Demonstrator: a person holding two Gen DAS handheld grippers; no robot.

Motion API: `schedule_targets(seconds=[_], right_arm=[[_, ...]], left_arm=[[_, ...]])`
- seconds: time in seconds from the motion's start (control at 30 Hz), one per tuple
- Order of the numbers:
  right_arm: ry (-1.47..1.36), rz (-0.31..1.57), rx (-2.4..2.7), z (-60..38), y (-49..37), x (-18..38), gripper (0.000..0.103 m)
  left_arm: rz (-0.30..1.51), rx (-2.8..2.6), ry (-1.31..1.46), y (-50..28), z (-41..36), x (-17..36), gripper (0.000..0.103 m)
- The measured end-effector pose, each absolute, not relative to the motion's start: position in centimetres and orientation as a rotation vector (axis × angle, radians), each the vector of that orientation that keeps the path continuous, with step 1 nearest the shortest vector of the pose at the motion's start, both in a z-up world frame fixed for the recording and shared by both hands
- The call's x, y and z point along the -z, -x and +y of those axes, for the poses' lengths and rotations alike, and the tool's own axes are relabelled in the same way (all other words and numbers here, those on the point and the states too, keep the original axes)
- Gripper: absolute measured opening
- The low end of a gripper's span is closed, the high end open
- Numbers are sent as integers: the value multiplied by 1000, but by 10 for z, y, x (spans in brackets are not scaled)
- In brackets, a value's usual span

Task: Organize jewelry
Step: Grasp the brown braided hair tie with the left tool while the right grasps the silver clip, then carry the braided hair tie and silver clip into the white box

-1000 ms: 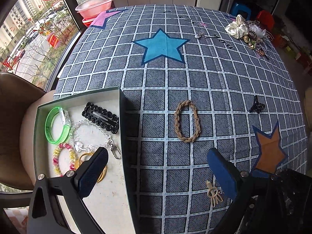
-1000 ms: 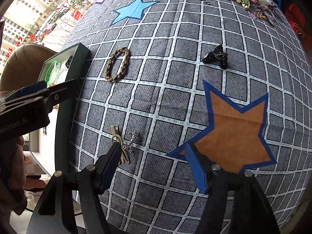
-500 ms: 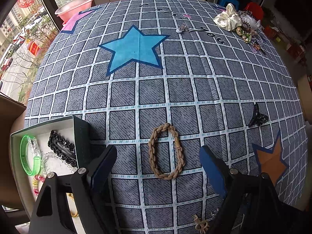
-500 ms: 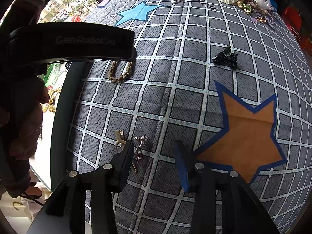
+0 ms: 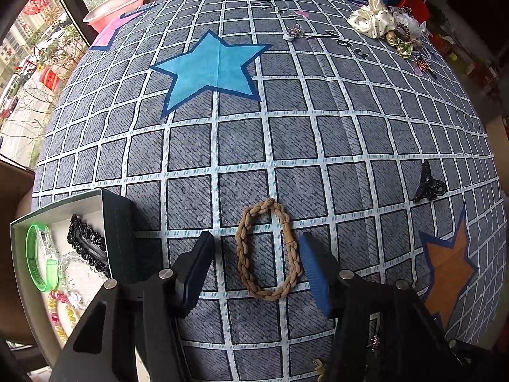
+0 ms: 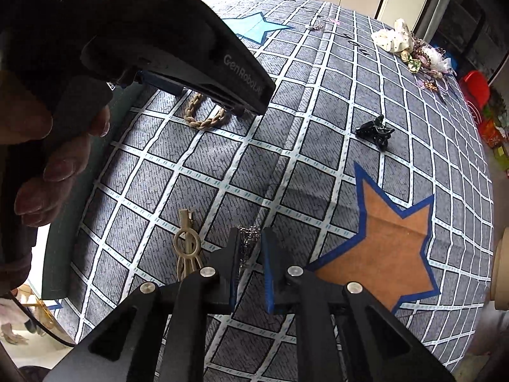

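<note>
Left wrist view, lower left: box (image 5: 117, 219) holding a green bangle (image 5: 39, 262), a black clip (image 5: 86, 243) and beaded pieces.
Left wrist view, lower centre: left gripper (image 5: 254, 269) spread wide, fingers set either side of the braid (image 5: 268, 250), not yet touching it.
Braid: a tan plaited loop lying flat on the cloth (image 5: 318, 146), just right of the box.
Handling, as judged: light, soft and limp; sagging is expected when lifted. One plaited side is best pinched, or the stiffer joined section at its right.
Left wrist view, right: black claw (image 5: 428, 184) lying well apart from the braid.
Left wrist view, upper right: heap (image 5: 391, 28) of scrunchies and trinkets at the far edge.
Right wrist view, lower centre: right gripper (image 6: 249, 253) nearly closed around a small sparkly piece (image 6: 249, 235); firm contact cannot be told.
Right wrist view, left of that: beige clip (image 6: 187, 245) lying loose.
Surface: a grey checked cloth with star patches, soft and slightly creased.
Room: windows at upper left, a pink basin beyond the table.
</note>
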State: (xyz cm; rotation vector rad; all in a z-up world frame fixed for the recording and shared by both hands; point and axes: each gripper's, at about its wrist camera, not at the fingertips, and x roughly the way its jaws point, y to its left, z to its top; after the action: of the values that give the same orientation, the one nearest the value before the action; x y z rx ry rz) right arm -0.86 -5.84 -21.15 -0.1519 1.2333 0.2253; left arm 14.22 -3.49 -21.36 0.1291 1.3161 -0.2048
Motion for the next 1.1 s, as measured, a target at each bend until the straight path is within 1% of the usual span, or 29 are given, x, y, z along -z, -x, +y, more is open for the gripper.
schedule_targets(seconds=[0.03, 0.07, 0.1, 0.27, 0.4, 0.8, 1.1], right_arm=[[150, 1235, -229, -63, 8, 209, 13], [140, 1238, -233, -63, 8, 209, 13], [119, 1244, -238, -69, 4, 207, 13], [-44, 1275, -256, -96, -16, 202, 13], [-122, 1298, -266, -113, -26, 200, 13], [-218, 1321, -301, -144, -46, 182, 13], [-221, 1315, -328, -148, -48, 156, 13]], left_arm=[[1313, 207, -129, -143, -36, 212, 43], [1311, 210, -131, -143, -37, 209, 27], [1313, 214, -131, -143, -37, 207, 19], [1317, 225, -76, -142, -32, 199, 19], [1306, 231, -51, -131, -25, 190, 19], [1250, 226, 27, -87, -5, 151, 19], [1219, 138, 69, -61, 44, 131, 19]])
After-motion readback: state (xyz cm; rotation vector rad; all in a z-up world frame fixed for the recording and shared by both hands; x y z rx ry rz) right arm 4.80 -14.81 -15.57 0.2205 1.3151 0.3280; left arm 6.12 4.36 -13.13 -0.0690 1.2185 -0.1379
